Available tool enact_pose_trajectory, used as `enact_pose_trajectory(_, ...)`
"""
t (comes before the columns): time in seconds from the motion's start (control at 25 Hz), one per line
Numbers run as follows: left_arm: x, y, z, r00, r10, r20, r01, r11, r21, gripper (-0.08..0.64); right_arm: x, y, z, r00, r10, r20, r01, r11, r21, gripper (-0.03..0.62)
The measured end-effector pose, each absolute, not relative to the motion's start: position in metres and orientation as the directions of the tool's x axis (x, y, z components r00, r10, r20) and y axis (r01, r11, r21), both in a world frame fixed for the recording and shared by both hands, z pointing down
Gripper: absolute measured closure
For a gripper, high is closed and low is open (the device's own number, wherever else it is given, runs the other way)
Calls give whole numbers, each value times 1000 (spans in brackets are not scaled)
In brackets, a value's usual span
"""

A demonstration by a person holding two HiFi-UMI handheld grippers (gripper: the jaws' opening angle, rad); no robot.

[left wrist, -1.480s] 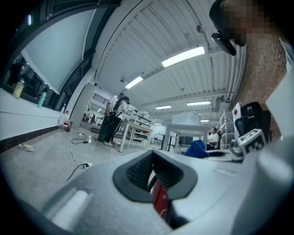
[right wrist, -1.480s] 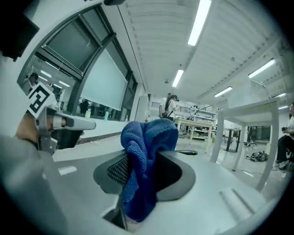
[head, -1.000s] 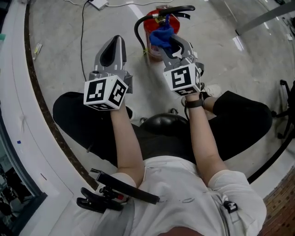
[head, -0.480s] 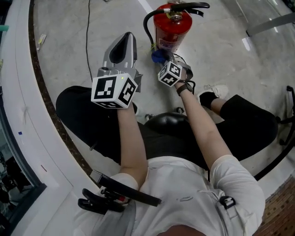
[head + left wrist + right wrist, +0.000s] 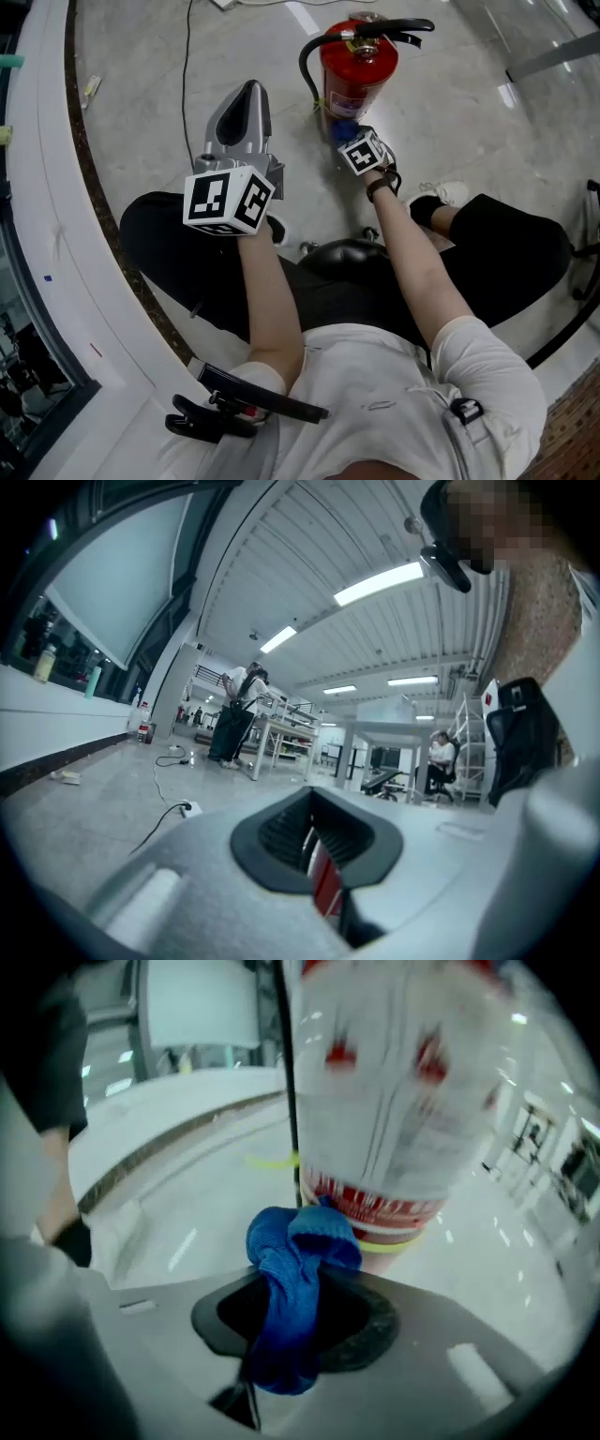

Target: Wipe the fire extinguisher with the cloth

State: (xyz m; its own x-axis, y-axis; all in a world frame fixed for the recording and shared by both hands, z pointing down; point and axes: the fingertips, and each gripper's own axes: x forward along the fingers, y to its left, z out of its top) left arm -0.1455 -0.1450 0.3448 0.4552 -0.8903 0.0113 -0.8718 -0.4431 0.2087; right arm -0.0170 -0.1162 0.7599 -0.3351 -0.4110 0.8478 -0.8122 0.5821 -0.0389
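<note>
Blue cloth (image 5: 298, 1279), clamped in the right gripper's (image 5: 347, 133) jaws, touches the fire extinguisher (image 5: 358, 73) near its base; beside it, the left gripper's (image 5: 246, 94) jaws seem closed, empty

Floor (image 5: 450, 103) beneath me: pale grey and polished, with streaks of reflected light at the upper right of the head view. A dark curved band (image 5: 94, 206) edges it down the left of the frame. The red fire extinguisher (image 5: 358, 67) stands upright on it at top centre. In my right gripper view its base meets the floor at centre frame, and a yellow strip (image 5: 272, 1159) lies just to its left. A thin black cable (image 5: 185, 84) trails down the upper left of the head view, where a small pale scrap (image 5: 91, 89) lies near the band. My white shoe (image 5: 441, 192) rests at centre right. In my left gripper view, lower left, a dark lead (image 5: 155, 829) meets a white power block (image 5: 187, 808).
</note>
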Motion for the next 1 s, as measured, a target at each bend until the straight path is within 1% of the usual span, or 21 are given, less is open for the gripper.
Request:
enact_pose_trajectory(0.04, -144, -146, 342, 460, -888, 5, -869, -448, 211, 561, -24, -113, 737, -396, -470, 789, -867, 475, -153, 462)
enact_pose_trajectory(0.08, -143, -146, 339, 463, -886, -1, -866, -453, 213, 561, -32, -110, 709, -451, -543, 709, -886, 367, -283, 462)
enact_pose_trajectory(0.12, -142, -146, 336, 465, -885, -6, -864, -455, 214, 561, -38, -108, 676, -488, -622, 612, -870, 290, -399, 462)
enact_pose_trajectory(0.16, -142, -145, 333, 465, -885, -13, -864, -456, 214, 561, -44, -107, 638, -507, -696, 509, -839, 262, -477, 462)
enact_pose_trajectory(0.2, -142, -143, 328, 463, -886, -22, -863, -457, 216, 561, -49, -107, 597, -516, -754, 408, -812, 277, -514, 462)
enact_pose_trajectory(0.32, -145, -140, 314, 454, -889, -56, -862, -454, 223, 561, -52, -125, 471, -510, -850, 131, -772, 385, -506, 462)
enact_pose_trajectory(0.4, -143, -138, 312, 456, -888, -64, -860, -458, 226, 561, -38, -143, 408, -449, -893, 2, -759, 381, -528, 462)
enact_pose_trajectory(0.44, -140, -137, 313, 461, -885, -62, -858, -462, 225, 561, -29, -151, 391, -416, -909, -25, -755, 360, -549, 462)
enact_pose_trajectory(0.52, -134, -136, 315, 468, -882, -58, -855, -468, 222, 561, -16, -161, 380, -375, -927, -31, -753, 324, -573, 463)
enact_pose_trajectory(0.64, -128, -136, 317, 477, -877, -53, -853, -477, 213, 561, -9, -154, 393, -366, -930, -29, -761, 317, -566, 466)
enact_pose_trajectory(0.72, -125, -137, 318, 480, -876, -48, -853, -479, 208, 561, -5, -139, 417, -348, -937, 20, -773, 274, -572, 469)
enact_pose_trajectory(0.84, -125, -138, 321, 480, -877, -40, -854, -477, 208, 561, 1, -127, 503, -328, -920, 214, -770, 129, -624, 469)
enact_pose_trajectory(1.0, -123, -141, 330, 479, -878, -13, -859, -472, 201, 561, 7, -130, 642, -326, -819, 473, -800, -28, -600, 469)
